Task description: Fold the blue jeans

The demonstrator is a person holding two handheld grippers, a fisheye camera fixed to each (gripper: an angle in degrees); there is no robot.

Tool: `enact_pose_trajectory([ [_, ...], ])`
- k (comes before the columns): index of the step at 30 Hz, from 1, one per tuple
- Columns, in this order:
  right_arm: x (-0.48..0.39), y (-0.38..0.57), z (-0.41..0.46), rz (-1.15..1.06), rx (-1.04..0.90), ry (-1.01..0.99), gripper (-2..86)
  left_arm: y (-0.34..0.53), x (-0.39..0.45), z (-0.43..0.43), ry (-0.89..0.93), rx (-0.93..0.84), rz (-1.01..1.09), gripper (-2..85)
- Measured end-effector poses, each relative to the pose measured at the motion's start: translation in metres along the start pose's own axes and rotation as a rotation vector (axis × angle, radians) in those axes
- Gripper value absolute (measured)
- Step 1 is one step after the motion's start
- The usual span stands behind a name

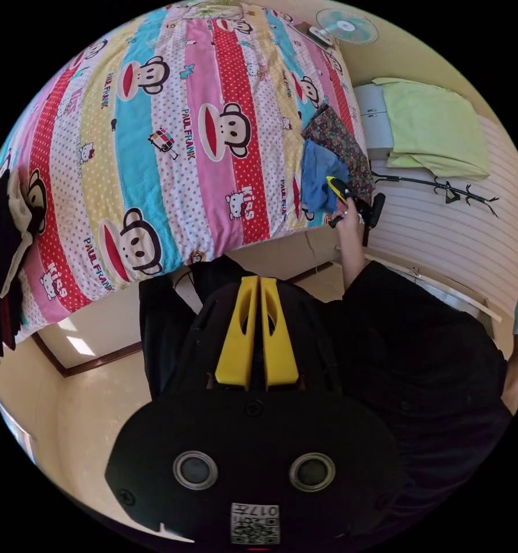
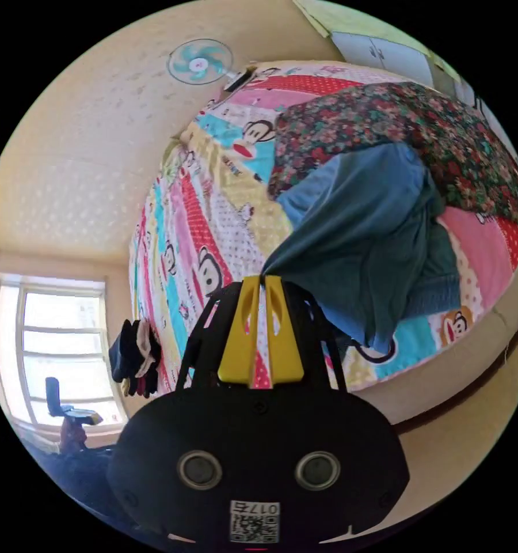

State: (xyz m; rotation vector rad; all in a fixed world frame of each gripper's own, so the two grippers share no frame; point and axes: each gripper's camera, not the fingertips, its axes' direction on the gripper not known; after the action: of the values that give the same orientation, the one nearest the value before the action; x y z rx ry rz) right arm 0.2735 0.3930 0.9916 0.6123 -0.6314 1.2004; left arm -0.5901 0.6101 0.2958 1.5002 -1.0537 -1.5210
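A: Where are the blue jeans (image 2: 368, 230) rn?

B: On the bed (image 1: 172, 138), near its edge, bunched up, partly lying over a dark floral cloth (image 2: 403, 127). One corner of the denim is pulled up to a point.

A: By which hand-held gripper?

B: The right hand-held gripper (image 2: 262, 282). In the right gripper view its yellow jaws are pressed together w/ the denim point pinched right at the tips. Left gripper view shows the same from far off: the right hand-held gripper (image 1: 338, 190) at the jeans (image 1: 319, 178), a hand (image 1: 346, 222) behind it.

A: And the left hand-held gripper (image 1: 259, 282)?

B: Jaws pressed together, nothing between them. It's held out over the person's dark clothes (image 1: 420, 368), well apart from the jeans.

A: Anything else on the bed?

B: Striped cartoon-monkey cover over the whole thing. A pile of dark clothes (image 1: 6, 230) on the bed's left side, far from the jeans.

A: Room?

B: Fan (image 2: 198, 62) past the far end of the bed, window (image 2: 52, 357) on the left in the right gripper view, pale green cloth (image 1: 431, 127) on a white cabinet (image 1: 374, 115) to the right.
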Motion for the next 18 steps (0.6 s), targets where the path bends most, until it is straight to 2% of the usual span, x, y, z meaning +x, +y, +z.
enact_pose_trajectory([
  [3, -0.103, 0.015, 0.041, -0.252, -0.126, -0.164, 1.1, -0.011, -0.002, 0.014, -0.009, -0.003, -0.012, -1.0],
  [5, -0.150, 0.029, 0.080, -0.425, -0.293, -0.251, 1.0, -0.017, -0.001, 0.024, -0.009, -0.006, -0.004, -1.0],
  [7, -0.193, 0.054, 0.130, -0.612, -0.576, -0.389, 1.0, -0.024, 0.000, 0.034, -0.007, -0.016, 0.014, -1.0],
  [9, -0.206, 0.068, 0.137, -0.708, -0.676, -0.530, 1.3, -0.027, -0.003, 0.038, -0.026, -0.015, 0.012, -1.0],
  [11, -0.191, 0.067, 0.128, -0.603, -0.635, -0.564, 1.9, -0.028, -0.008, 0.040, -0.041, 0.003, -0.008, -1.0],
  [14, -0.125, 0.057, 0.096, -0.307, -0.485, -0.499, 3.7, -0.029, -0.024, 0.049, -0.006, 0.018, -0.053, -1.0],
  [16, -0.049, 0.064, 0.045, -0.012, -0.270, -0.266, 6.4, -0.029, -0.038, 0.060, 0.048, 0.030, -0.105, -1.0],
  [18, 0.002, 0.078, 0.003, 0.187, -0.129, -0.088, 9.5, -0.031, -0.044, 0.068, 0.095, 0.039, -0.126, -1.0],
])
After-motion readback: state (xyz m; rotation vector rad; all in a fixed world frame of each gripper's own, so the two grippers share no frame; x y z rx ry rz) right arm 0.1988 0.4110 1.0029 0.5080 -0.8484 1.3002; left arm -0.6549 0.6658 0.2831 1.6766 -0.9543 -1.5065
